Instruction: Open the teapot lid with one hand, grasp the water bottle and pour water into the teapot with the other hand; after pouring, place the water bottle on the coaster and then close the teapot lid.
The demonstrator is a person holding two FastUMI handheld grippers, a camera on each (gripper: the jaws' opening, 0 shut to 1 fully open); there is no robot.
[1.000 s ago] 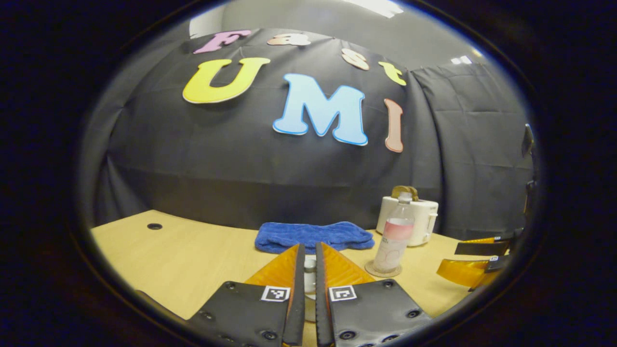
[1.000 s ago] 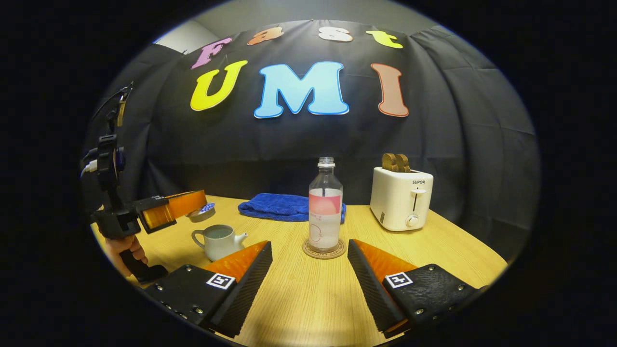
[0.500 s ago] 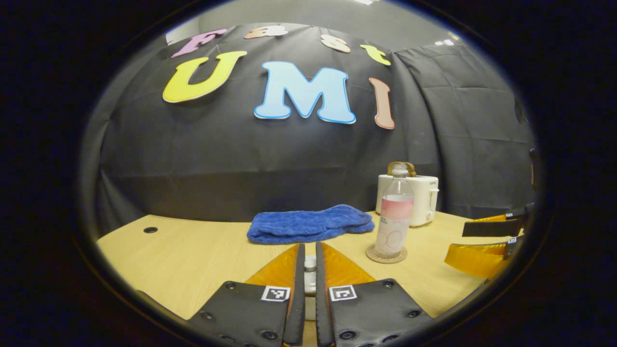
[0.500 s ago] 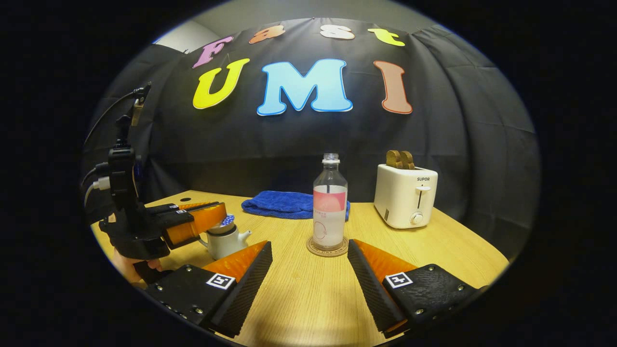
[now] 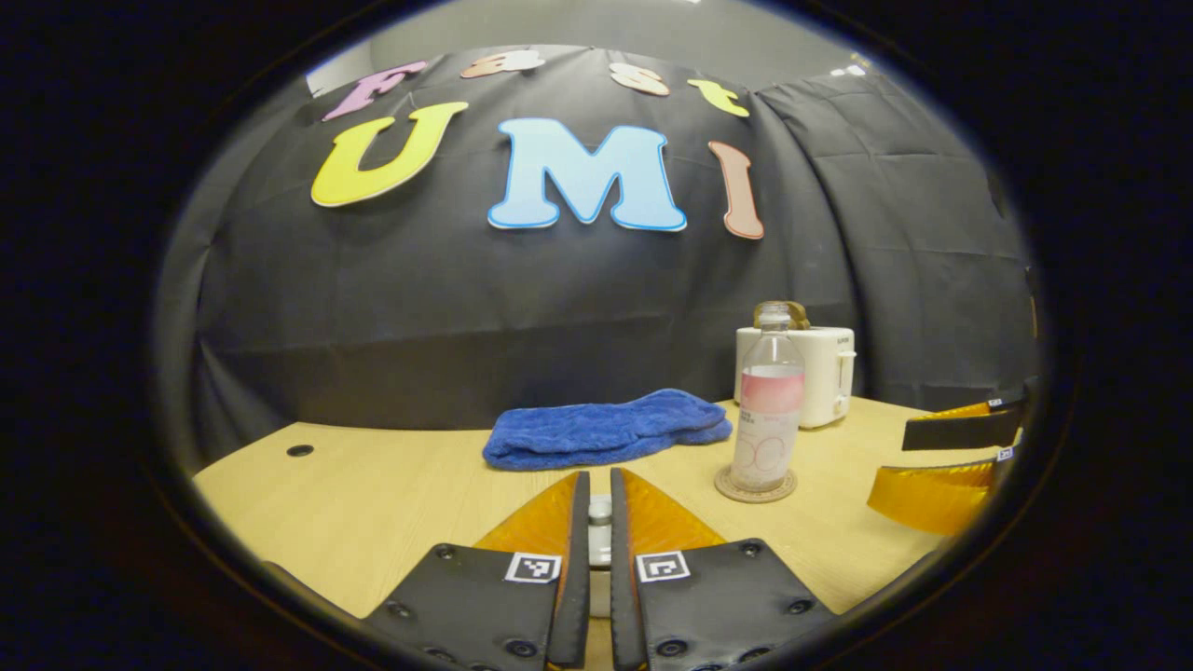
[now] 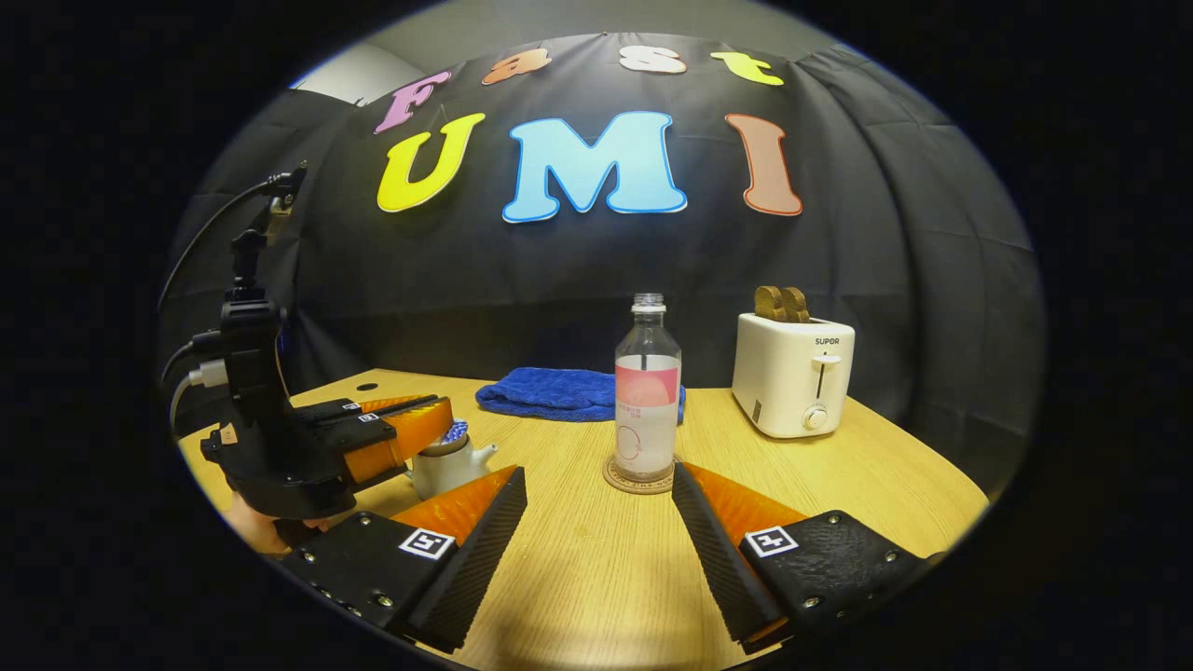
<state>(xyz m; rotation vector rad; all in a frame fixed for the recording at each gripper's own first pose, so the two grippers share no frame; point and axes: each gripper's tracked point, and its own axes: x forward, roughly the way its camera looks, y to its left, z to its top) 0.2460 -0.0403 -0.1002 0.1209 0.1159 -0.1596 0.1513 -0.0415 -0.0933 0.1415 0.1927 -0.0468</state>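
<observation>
Teapot [image 6: 445, 466] is sitting on the table [image 6: 596, 568] at 9 o'clock of the water bottle [image 6: 647, 391], which is standing on its coaster [image 6: 637, 477], left gripper [image 5: 599, 508] pinching the lid knob [image 5: 599, 511], right gripper [image 6: 596, 522] hanging wide open, gripping nothing.

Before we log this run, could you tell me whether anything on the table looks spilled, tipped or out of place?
Nothing stands out. The water bottle stands upright on its coaster, the teapot sits upright, and the table looks dry.
</observation>
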